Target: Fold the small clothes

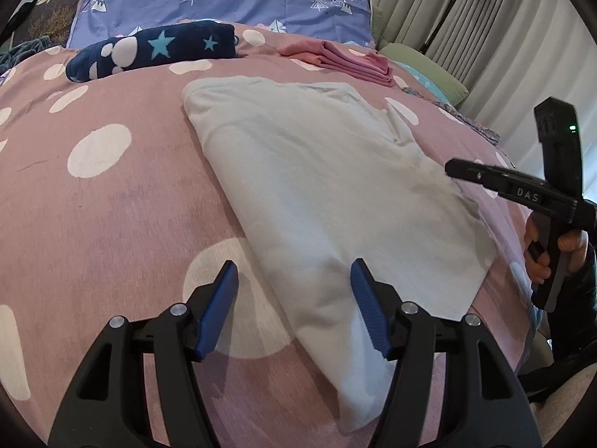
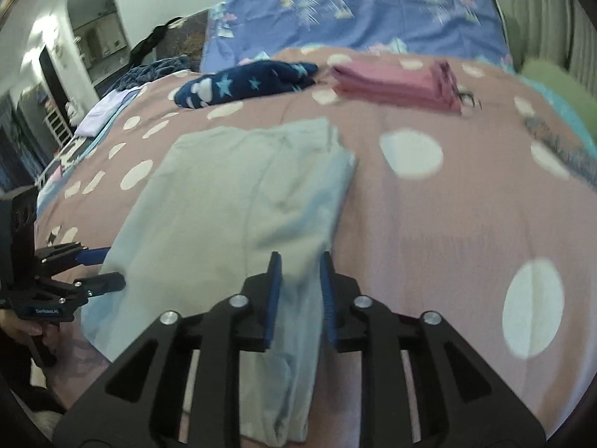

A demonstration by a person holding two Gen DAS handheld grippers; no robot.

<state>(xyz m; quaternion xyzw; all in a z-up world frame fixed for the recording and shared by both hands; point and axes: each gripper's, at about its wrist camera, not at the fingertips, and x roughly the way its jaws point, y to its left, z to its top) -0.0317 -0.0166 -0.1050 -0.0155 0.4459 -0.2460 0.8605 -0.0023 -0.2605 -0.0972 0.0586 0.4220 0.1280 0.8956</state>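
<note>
the left gripper (image 1: 294, 306) hangs spread over the near left edge of the pale garment (image 1: 335, 194) lying on the dotted bedspread (image 1: 112, 224), soft, light stuff (best pinched at a corner or hem), while the right gripper (image 2: 298, 298) stands slightly parted astride its near right edge, pads not visibly pressing.

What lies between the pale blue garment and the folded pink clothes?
Only bare dotted bedspread separates the pale blue garment from the folded pink clothes; right wrist view shows it.
</note>
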